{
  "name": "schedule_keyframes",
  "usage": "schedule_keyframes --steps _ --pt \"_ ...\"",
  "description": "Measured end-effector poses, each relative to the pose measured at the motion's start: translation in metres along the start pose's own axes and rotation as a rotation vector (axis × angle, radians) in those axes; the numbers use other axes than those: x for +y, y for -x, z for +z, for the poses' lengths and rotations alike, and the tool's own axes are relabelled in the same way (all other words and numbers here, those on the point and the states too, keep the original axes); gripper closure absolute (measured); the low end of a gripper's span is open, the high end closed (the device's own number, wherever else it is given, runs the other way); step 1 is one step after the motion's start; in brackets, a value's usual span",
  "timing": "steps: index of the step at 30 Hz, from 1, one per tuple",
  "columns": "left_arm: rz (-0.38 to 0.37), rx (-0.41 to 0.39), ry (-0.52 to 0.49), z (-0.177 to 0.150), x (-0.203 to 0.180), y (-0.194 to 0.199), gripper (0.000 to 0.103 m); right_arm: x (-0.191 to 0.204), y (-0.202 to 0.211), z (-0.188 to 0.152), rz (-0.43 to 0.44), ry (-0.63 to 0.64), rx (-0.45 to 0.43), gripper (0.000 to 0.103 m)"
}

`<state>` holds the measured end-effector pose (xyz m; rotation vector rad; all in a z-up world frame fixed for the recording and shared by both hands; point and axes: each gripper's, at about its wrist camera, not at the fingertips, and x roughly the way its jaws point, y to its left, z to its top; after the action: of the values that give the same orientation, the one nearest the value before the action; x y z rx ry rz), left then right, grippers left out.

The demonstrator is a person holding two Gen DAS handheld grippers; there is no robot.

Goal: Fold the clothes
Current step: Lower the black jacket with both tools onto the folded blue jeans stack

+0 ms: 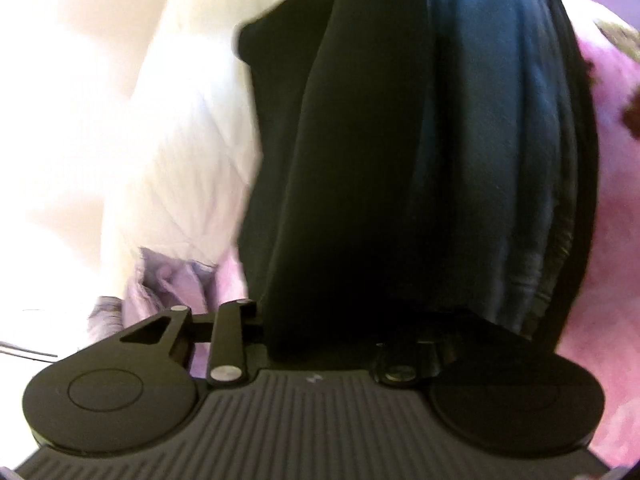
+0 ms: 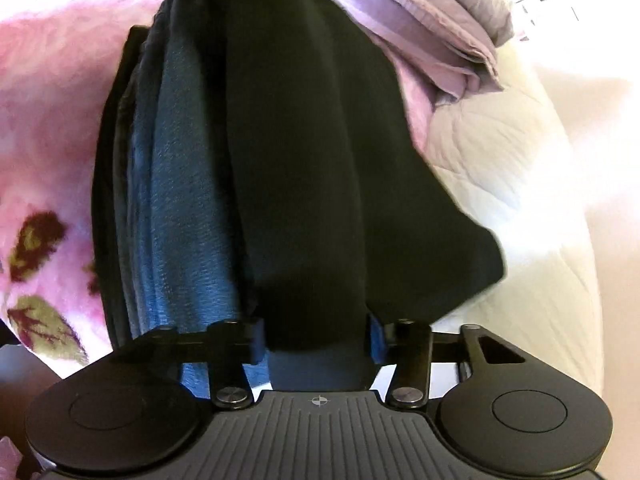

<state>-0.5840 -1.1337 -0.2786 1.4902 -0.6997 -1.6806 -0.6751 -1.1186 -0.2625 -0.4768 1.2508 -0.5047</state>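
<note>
Pink floral blanket (image 2: 52, 92) and white quilt (image 2: 512, 168) on bed below. Black garment (image 2: 304, 152) stretched between left gripper (image 1: 340, 332) and right gripper (image 2: 316, 344), jaws of both clamped on opposite ends, probably to keep fold straight while lowering onto bed.

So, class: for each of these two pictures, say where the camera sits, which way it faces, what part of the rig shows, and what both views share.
Left wrist view: camera sits on the left gripper, looking forward and downward along its fingers at a bunched dark black-and-blue garment; only the gripper's black body and linkages show.
Right wrist view: camera sits on the right gripper, facing likewise; the garment runs between its blue-padded fingers.
Shared: the same garment, a fluffy pink flowered blanket, a white quilted cover and folded lilac cloth.
</note>
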Motion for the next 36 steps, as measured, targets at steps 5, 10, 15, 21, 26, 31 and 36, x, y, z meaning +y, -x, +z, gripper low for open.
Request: schedule_keyframes --steps 5,10,15,21,26,31,36 --pt "-0.033 -0.006 -0.065 -0.008 -0.031 0.003 0.071 0.018 0.03 -0.017 -0.023 -0.036 -0.004 0.061" --pt "-0.016 0.013 -0.067 -0.012 -0.039 0.011 0.07 0.047 0.006 -0.015 0.001 0.042 0.026 0.054" --pt "-0.039 0.012 -0.067 -0.023 -0.037 0.026 0.066 0.047 0.017 -0.022 -0.007 0.045 0.038 0.052" --pt "-0.099 0.022 -0.007 -0.054 -0.025 0.063 0.064 0.05 0.028 -0.012 0.025 -0.01 0.136 0.04" --pt "-0.131 0.023 0.186 -0.085 0.007 0.103 0.066 0.035 0.063 -0.002 0.074 -0.203 0.183 0.04" --pt "-0.128 -0.02 0.36 -0.079 0.062 0.116 0.068 0.0 0.104 0.003 0.091 -0.563 0.125 0.04" --pt "-0.188 -0.038 0.486 -0.035 0.094 0.06 0.069 -0.071 0.083 0.004 0.12 -0.843 0.021 0.04"
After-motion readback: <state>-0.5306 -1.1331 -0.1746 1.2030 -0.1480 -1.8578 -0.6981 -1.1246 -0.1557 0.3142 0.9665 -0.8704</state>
